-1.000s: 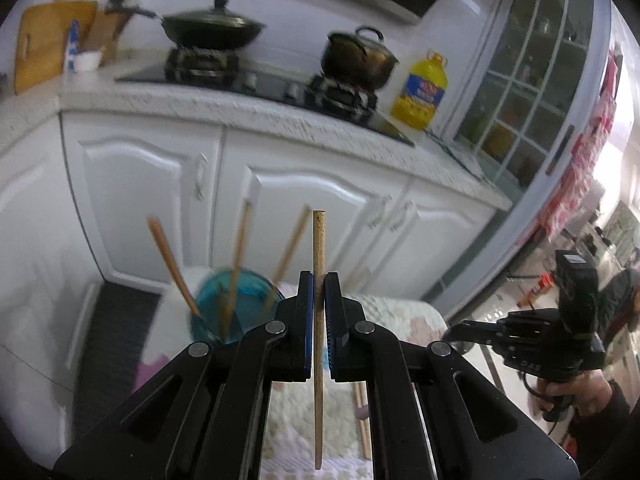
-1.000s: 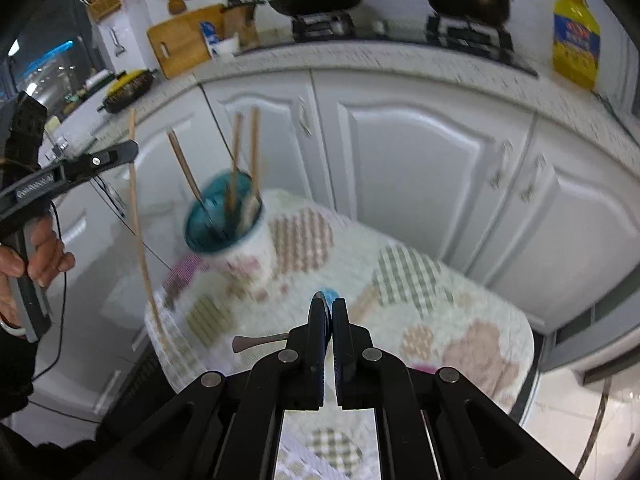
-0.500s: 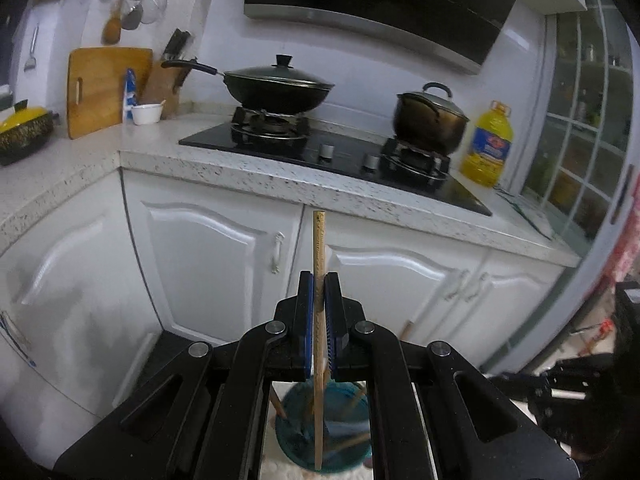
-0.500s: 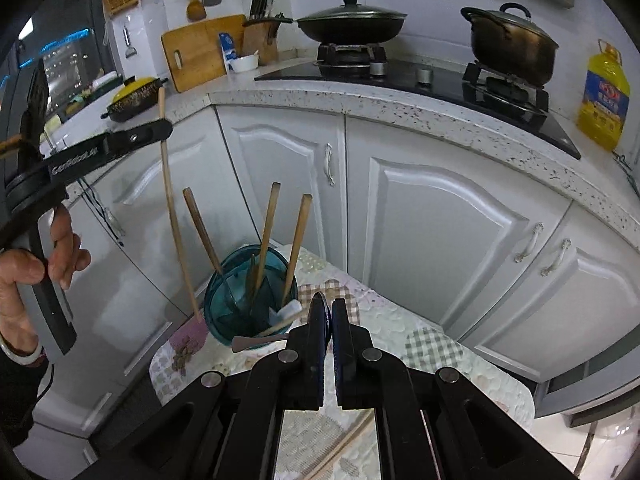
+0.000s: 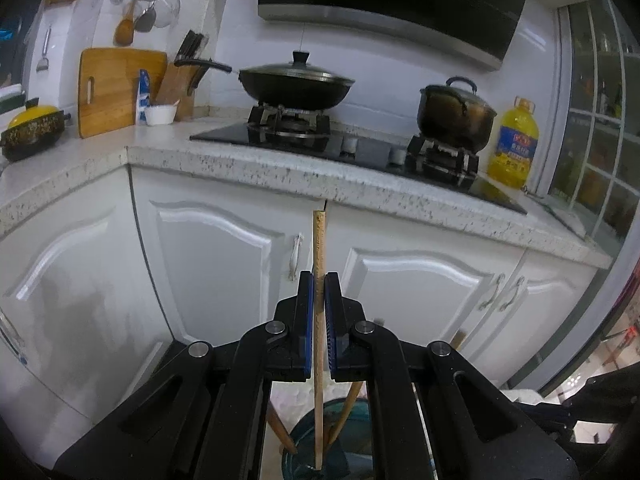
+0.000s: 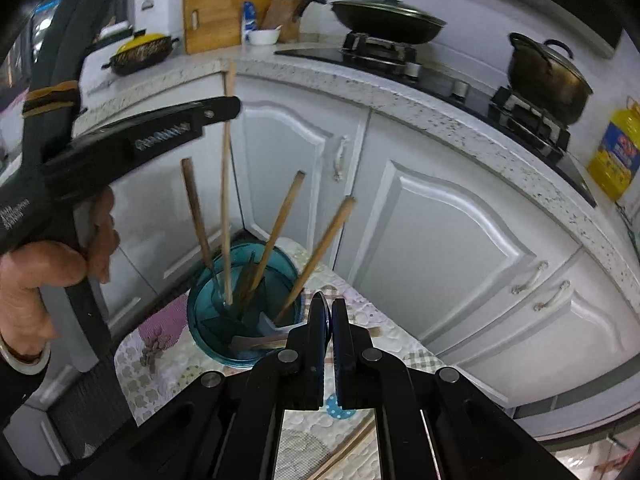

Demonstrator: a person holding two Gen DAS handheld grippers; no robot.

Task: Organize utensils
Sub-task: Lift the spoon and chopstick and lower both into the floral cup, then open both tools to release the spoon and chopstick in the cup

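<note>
My left gripper (image 5: 319, 280) is shut on a wooden chopstick (image 5: 319, 320) held upright, its lower tip inside the blue-rimmed utensil cup (image 5: 352, 408) below. In the right wrist view that left gripper (image 6: 228, 108) holds the chopstick (image 6: 226, 208) with its tip down in the cup (image 6: 200, 320), which holds three other chopsticks and some dark utensils. My right gripper (image 6: 328, 308) is shut and empty, just right of the cup. A loose chopstick (image 6: 352, 446) lies on the quilted cloth below it.
The cup stands on a small table with a patchwork cloth (image 6: 160, 380) in front of white kitchen cabinets (image 6: 440, 240). Behind are a counter (image 5: 280, 168) with a wok, a pot, an oil bottle (image 5: 514, 144) and a cutting board.
The left gripper has lowered its chopstick so the tip is now inside the cup. The right gripper has moved closer to the cup, still shut.
</note>
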